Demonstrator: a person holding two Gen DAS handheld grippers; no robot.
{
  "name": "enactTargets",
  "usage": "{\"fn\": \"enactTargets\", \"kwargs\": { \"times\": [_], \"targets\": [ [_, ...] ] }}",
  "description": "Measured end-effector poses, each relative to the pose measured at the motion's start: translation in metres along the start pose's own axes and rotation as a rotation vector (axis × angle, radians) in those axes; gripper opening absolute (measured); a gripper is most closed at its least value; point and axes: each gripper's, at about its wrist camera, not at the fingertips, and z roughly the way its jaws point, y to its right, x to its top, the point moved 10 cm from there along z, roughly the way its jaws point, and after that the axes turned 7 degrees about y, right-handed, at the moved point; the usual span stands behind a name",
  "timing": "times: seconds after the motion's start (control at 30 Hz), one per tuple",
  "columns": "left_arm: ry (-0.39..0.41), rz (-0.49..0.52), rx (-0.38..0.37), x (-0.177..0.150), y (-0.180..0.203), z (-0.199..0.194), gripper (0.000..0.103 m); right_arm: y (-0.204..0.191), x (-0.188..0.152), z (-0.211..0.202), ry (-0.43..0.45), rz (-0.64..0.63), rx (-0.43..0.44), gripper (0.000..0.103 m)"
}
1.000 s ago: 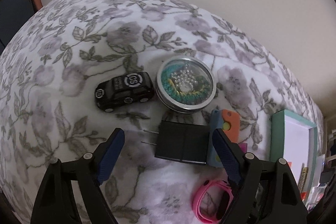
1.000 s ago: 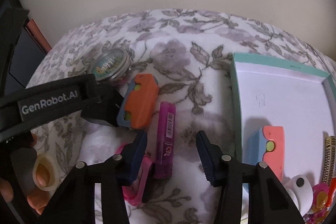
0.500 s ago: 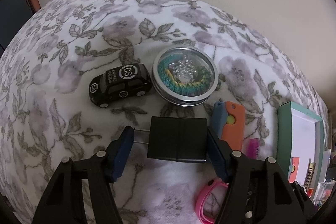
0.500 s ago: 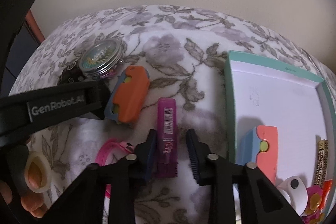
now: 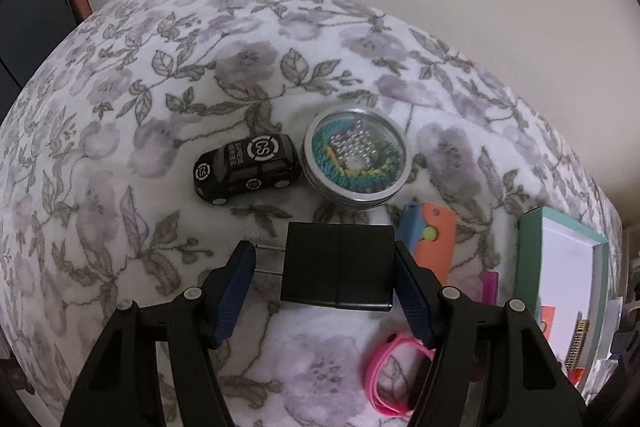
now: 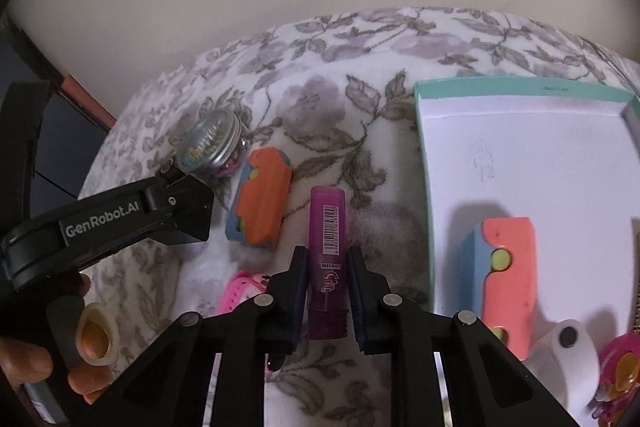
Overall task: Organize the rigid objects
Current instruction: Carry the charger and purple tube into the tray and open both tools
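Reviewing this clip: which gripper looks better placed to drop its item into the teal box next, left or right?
Right, probably. The right gripper is shut on the purple tube, with the teal box right beside it. The left gripper spans the black charger, prongs against one pad, farther from the box.

A plug adapter (image 5: 338, 265) is set between the pads of the left tool (image 5: 324, 281) on a patterned blanket (image 5: 120, 107), its prongs turned toward nine o'clock. Beyond it, at eleven o'clock, a toy car (image 5: 246, 167) is placed, with a round tin (image 5: 355, 157) just beside the car at its three o'clock. A folding toy (image 5: 430, 241) is found at two o'clock of the adapter, and a wristband (image 5: 390, 369) at five o'clock. An open box (image 6: 528, 195) is placed at three o'clock of the marker (image 6: 328, 259) clamped in the right tool (image 6: 327, 297); a second folding toy (image 6: 506, 275) is laid inside the box.
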Motion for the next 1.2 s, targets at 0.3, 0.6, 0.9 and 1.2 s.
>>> {"fn": "enactTargets", "kwargs": {
  "times": [0.3, 0.6, 0.9, 1.2],
  "targets": [
    [0.077, 0.048, -0.057, 0.012, 0.031, -0.033, 0.069, 0.011, 0.033, -0.048, 0.103, 0.040, 0.031, 0.020],
    [0.147, 0.139, -0.128, 0.013, 0.079, -0.064, 0.069, 0.064, 0.057, -0.095, 0.177, 0.084, -0.065, 0.020],
    [0.130, 0.266, -0.155, -0.016, 0.137, -0.066, 0.069, 0.126, 0.058, -0.123, 0.199, 0.175, -0.140, 0.021],
    [0.122, 0.335, -0.183, -0.038, 0.189, -0.065, 0.069, 0.176, 0.049, -0.133, 0.176, 0.253, -0.191, 0.021]
  ]
}}
